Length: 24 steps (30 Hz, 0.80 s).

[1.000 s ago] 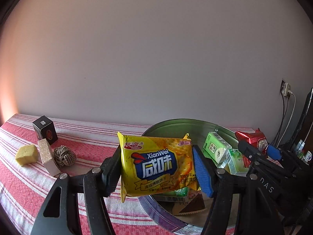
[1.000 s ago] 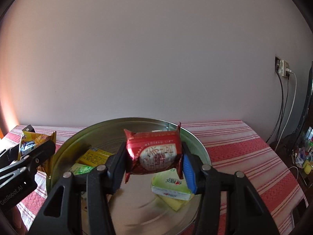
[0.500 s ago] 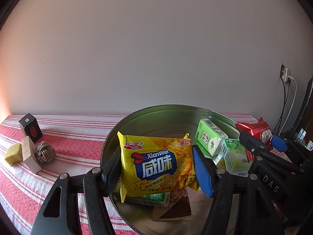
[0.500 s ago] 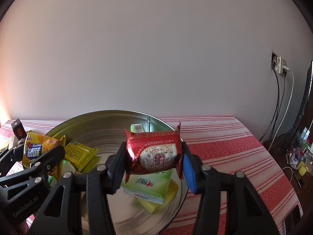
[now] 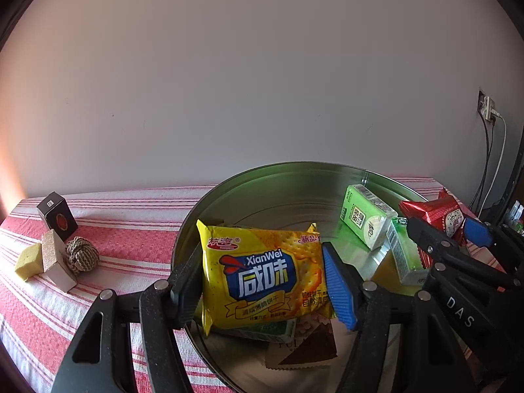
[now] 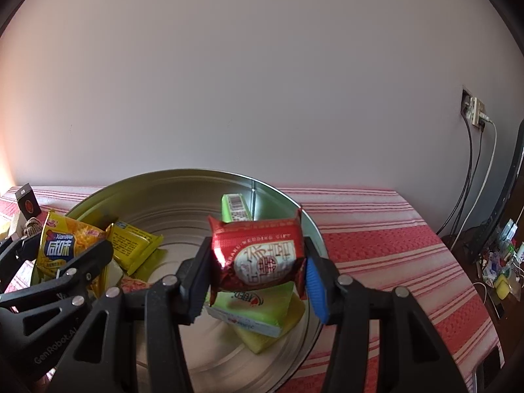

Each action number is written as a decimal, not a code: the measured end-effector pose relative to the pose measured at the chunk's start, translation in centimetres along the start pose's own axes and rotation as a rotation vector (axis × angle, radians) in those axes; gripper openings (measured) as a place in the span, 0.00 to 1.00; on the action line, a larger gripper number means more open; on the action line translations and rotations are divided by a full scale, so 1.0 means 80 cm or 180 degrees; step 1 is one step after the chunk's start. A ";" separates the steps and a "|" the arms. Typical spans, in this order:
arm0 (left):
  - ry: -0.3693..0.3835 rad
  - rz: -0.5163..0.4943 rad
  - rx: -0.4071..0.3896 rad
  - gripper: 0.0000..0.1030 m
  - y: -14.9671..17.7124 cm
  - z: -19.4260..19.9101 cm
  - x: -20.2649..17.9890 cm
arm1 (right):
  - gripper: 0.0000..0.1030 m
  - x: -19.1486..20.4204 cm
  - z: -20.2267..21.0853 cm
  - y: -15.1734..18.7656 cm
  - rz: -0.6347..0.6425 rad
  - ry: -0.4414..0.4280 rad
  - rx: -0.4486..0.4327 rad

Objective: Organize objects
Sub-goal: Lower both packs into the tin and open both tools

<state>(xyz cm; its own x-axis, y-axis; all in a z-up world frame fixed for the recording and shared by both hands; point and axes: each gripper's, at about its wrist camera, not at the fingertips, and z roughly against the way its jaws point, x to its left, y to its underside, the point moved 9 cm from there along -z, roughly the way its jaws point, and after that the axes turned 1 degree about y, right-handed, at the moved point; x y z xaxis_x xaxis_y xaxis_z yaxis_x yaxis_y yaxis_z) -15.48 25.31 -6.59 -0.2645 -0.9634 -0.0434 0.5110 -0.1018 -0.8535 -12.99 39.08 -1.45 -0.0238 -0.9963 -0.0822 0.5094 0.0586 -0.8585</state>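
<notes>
Shiny metal tin [image 5: 294,177], woven tablecloth [image 5: 131,229]

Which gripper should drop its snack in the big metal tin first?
Probably right: its gripper holds the red packet well over the tin; the left gripper's yellow packet hangs nearer the rim.

We have carried the yellow cracker packet [image 5: 262,273] in the left tool [image 5: 262,281] rightward from above the striped bench [image 5: 124,239] to above the round metal tin [image 5: 288,180]. From the right tool's view, the green carton [image 6: 252,308] now lies directly beneath the red packet [image 6: 262,255].
</notes>
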 end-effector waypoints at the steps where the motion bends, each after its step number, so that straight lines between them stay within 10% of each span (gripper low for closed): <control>1: -0.0023 0.0014 0.0003 0.67 0.002 -0.007 0.005 | 0.52 -0.001 -0.002 0.000 -0.0002 -0.0009 0.0006; 10: -0.0199 -0.0043 -0.0176 0.94 -0.005 0.012 0.001 | 0.98 -0.027 0.031 -0.021 -0.0458 -0.0051 -0.0485; 24: -0.0266 0.0181 -0.0190 0.94 -0.004 0.047 0.030 | 0.98 -0.049 0.045 -0.026 -0.0805 0.0044 -0.0812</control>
<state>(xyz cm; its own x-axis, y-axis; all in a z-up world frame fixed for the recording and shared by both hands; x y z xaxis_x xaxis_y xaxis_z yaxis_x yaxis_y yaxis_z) -13.21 22.09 -4.44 -0.1660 -0.9848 -0.0515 0.4730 -0.0337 -0.8804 -10.84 42.62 2.48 -0.1342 -0.9805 0.1439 0.2547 -0.1744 -0.9512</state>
